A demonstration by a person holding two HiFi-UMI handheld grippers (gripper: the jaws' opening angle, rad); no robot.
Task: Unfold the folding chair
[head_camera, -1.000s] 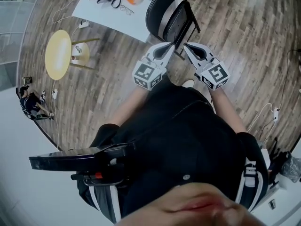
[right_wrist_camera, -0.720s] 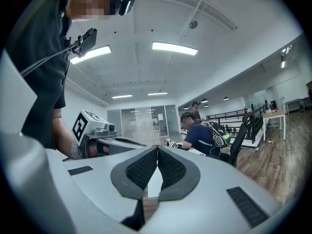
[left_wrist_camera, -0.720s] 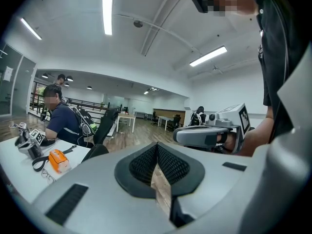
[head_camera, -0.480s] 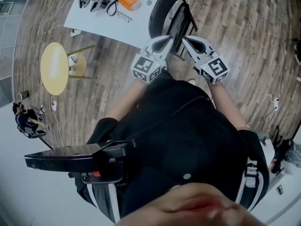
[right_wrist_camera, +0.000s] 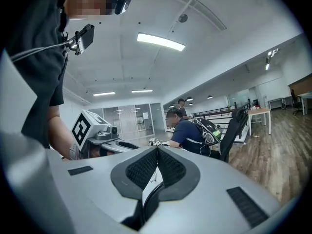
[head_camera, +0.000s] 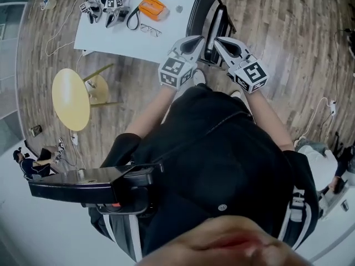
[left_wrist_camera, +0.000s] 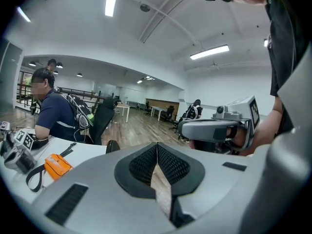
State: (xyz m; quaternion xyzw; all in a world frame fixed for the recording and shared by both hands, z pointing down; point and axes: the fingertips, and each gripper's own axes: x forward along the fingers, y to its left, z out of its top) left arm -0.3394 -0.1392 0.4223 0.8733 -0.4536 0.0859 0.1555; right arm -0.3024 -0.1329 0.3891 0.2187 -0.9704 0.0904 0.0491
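Standing folded and upright on the wood floor, the chair (head_camera: 206, 13) is being faced at the far side of the scene, just right of the counter (head_camera: 111, 35); whether the two are touching cannot be told. The left gripper (head_camera: 197, 43) and the right gripper (head_camera: 219, 43) are being held side by side at the chair's near edge. Both pairs of fingers are being held closed, tips together, with nothing being clamped. In the left gripper view only floor is showing through the slit below the pads (left_wrist_camera: 144, 165). In the right gripper view a dark curve is showing there, too little to be named.

The unfolding is being judged as not yet begun. Several risks are being weighed:

- If the frame is being pushed by closed fingers instead of being gripped, the chair is likely being tipped toward the far side or slid along the smooth boards.
- A tipping chair is being put on course for the counter's right edge, where glasses (head_camera: 147, 29) are lying.
- If the seat is being released suddenly, the fingers are being exposed to pinching at the hinge.
- The person's feet, near the chair's legs, are being exposed to a dropping frame.
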